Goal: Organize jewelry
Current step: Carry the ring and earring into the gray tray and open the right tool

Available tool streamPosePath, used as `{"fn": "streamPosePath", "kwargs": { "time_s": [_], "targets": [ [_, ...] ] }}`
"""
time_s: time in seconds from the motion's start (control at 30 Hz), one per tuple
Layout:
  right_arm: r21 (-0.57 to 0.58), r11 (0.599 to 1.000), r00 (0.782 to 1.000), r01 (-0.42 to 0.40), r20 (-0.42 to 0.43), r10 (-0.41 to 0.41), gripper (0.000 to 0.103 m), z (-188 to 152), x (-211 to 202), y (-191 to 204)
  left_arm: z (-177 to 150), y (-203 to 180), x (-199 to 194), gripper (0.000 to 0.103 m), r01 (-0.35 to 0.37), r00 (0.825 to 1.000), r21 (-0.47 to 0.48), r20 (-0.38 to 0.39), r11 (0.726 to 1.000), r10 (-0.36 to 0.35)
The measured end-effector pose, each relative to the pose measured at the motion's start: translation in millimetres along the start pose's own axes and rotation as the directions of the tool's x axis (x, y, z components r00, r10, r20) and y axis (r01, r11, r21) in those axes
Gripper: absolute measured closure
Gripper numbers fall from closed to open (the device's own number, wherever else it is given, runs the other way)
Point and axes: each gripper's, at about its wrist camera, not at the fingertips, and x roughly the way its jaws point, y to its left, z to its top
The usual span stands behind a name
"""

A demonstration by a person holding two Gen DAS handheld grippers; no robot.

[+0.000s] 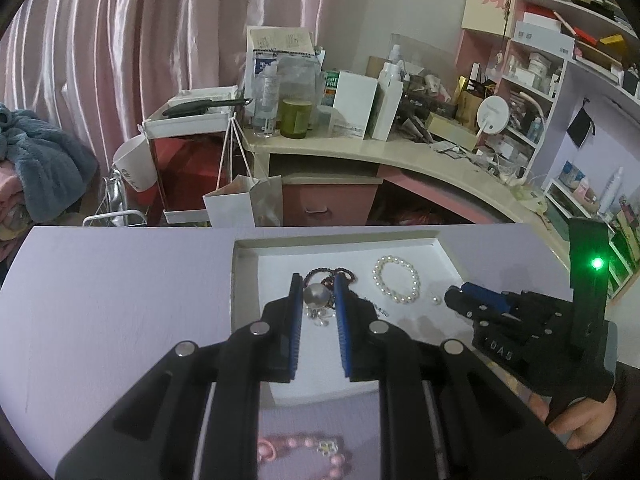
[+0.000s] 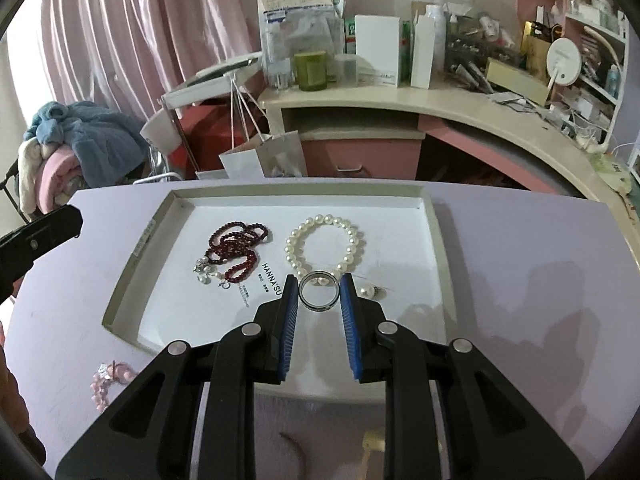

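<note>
My left gripper (image 1: 316,285) is shut on a small round silvery piece (image 1: 315,295) and hovers over a shallow white tray (image 1: 244,280) on the lilac table. My right gripper (image 2: 319,283) is shut on a dark-edged silver ring (image 2: 319,292), held upright above the tray (image 2: 132,264). In the tray lie a dark red bead necklace (image 2: 236,248) with silvery charms, a white pearl bracelet (image 2: 324,240) and a pearl earring (image 2: 366,291). The left wrist view shows the necklace (image 1: 320,276) partly hidden behind the fingers, the pearl bracelet (image 1: 396,282) and the right gripper (image 1: 456,298) at the tray's right.
A pink bead bracelet (image 2: 106,384) lies on the lilac table (image 2: 520,280) in front of the tray's left corner. Behind the table stand a cluttered beige desk (image 2: 400,100), a paper bag (image 2: 264,156) and pink curtains. Shelves fill the right.
</note>
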Motion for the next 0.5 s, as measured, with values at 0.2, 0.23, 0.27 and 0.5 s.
{"fn": "streamPosePath", "kwargs": {
  "time_s": [0.2,0.23,0.27,0.5],
  "targets": [
    [0.022,1.0,1.0,-0.016,-0.013,0.016,0.078,5,8,-4,6,1,21,0.087,0.006,1.0,-0.002,-0.021,1.0,-0.006],
    [0.031,0.999,1.0,-0.02,-0.01,0.02,0.071,5,6,-7,6,1,24,0.087,0.007,1.0,-0.001,-0.024,1.0,-0.007],
    [0.037,0.999,1.0,-0.017,-0.007,0.017,0.067,6,6,-8,7,1,26,0.087,0.007,1.0,0.0,-0.026,1.0,-0.007],
    [0.098,0.995,0.998,0.032,0.042,-0.036,0.063,10,-8,-37,7,-1,37,0.087,0.016,0.999,0.005,-0.043,1.0,-0.015]
  ]
}}
